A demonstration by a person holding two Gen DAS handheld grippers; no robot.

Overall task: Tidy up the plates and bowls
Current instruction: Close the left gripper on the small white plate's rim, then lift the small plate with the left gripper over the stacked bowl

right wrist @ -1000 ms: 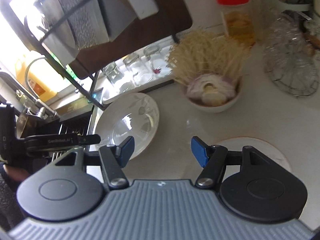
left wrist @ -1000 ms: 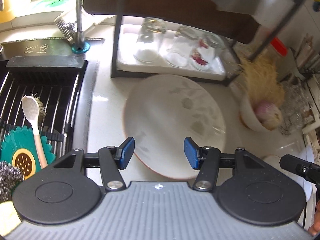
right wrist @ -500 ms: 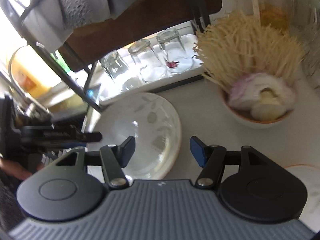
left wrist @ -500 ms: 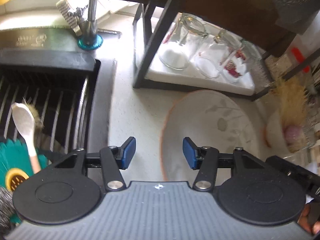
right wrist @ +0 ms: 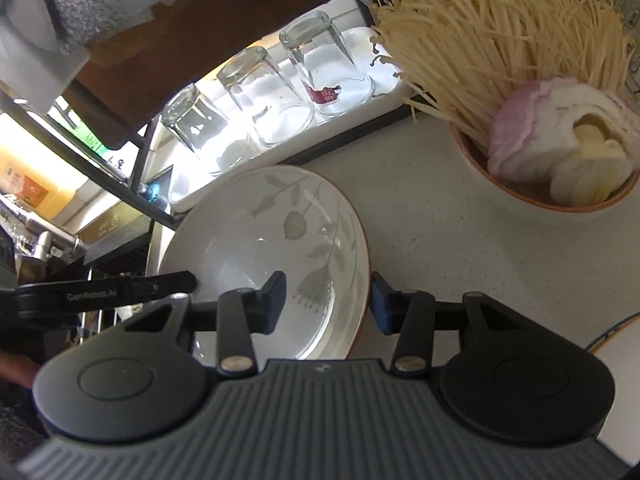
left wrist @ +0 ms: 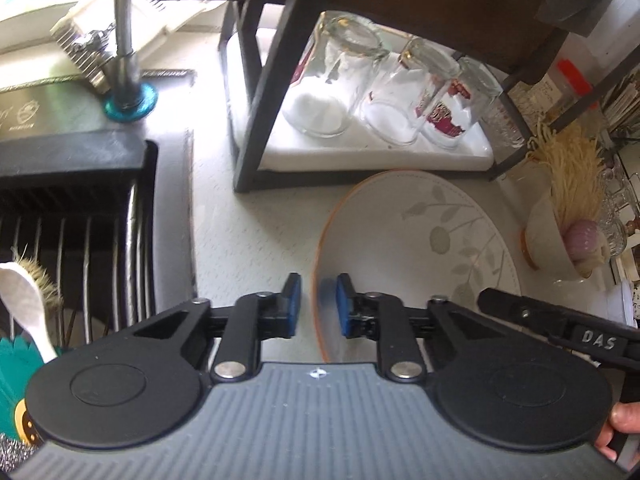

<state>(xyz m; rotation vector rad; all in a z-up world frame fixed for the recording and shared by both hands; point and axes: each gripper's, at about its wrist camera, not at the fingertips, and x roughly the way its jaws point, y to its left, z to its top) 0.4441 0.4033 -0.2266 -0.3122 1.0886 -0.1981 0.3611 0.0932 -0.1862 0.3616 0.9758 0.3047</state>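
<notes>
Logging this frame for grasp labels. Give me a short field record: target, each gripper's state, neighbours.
target: white leaf-patterned plate with orange rim, on the counter
left gripper: jaws narrowed around the plate's left rim; contact unclear
right gripper: jaws open, astride the plate's right rim
behind plate: three upturned clear glasses on a white tray
right of plate: orange-rimmed bowl of enoki mushrooms

A lived-in home kitchen. At the upper left of the left wrist view a chrome tap (left wrist: pixel 122 36) rises behind a sink fitted with a black wire draining rack (left wrist: pixel 72 216). Three upturned clear drinking glasses (left wrist: pixel 340 84) dry on a white tray under a dark metal shelf frame (left wrist: pixel 272 76). On the pale speckled tabletop (right wrist: pixel 452 248) stands an orange-rimmed bowl of enoki mushrooms and onion (right wrist: pixel 536 128), at the right wrist view's upper right.
</notes>
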